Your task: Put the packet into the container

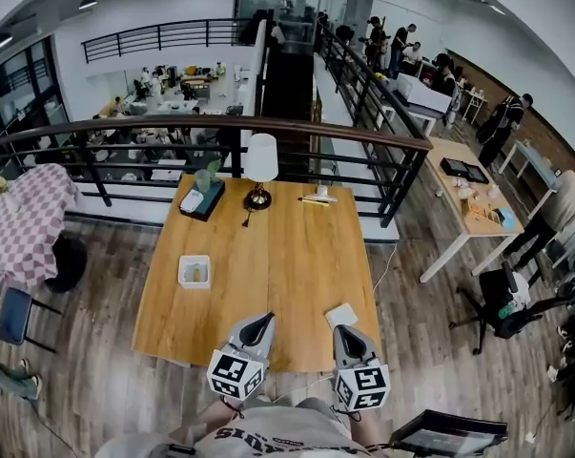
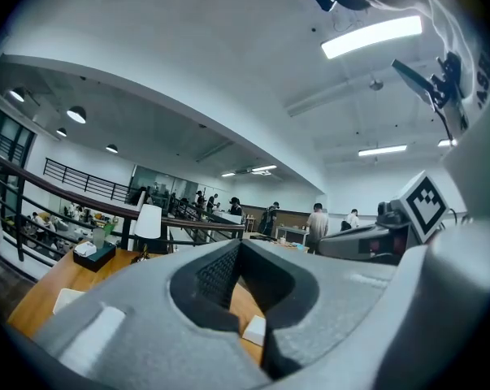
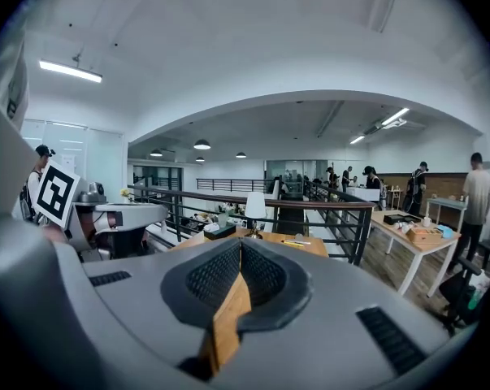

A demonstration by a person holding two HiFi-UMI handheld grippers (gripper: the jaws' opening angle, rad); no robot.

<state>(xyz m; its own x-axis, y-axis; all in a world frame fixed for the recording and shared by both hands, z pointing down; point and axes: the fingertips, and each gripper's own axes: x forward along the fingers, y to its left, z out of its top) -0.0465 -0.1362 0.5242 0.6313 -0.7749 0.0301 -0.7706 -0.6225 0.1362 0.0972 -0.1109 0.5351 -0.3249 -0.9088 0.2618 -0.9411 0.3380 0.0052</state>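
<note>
A white packet [image 1: 341, 315] lies flat near the front right edge of the wooden table [image 1: 287, 256]. It sits just left of and beyond my right gripper [image 1: 341, 331], not touching it. The small white container [image 1: 194, 271] stands on the table's left half, ahead and left of my left gripper [image 1: 264, 320]. Both grippers hover at the near edge, jaw tips together, holding nothing. The left gripper view shows the shut left gripper [image 2: 238, 244], with a corner of the packet [image 2: 254, 329] showing below its tips. In the right gripper view the right gripper [image 3: 240, 242] is shut over bare wood.
A white-shaded lamp [image 1: 260, 160], a dark tissue box [image 1: 202, 199] and some small yellow items [image 1: 316, 198] stand along the far edge. Behind the table runs a black railing [image 1: 220, 127]. A second table [image 1: 468, 194] and people are off right.
</note>
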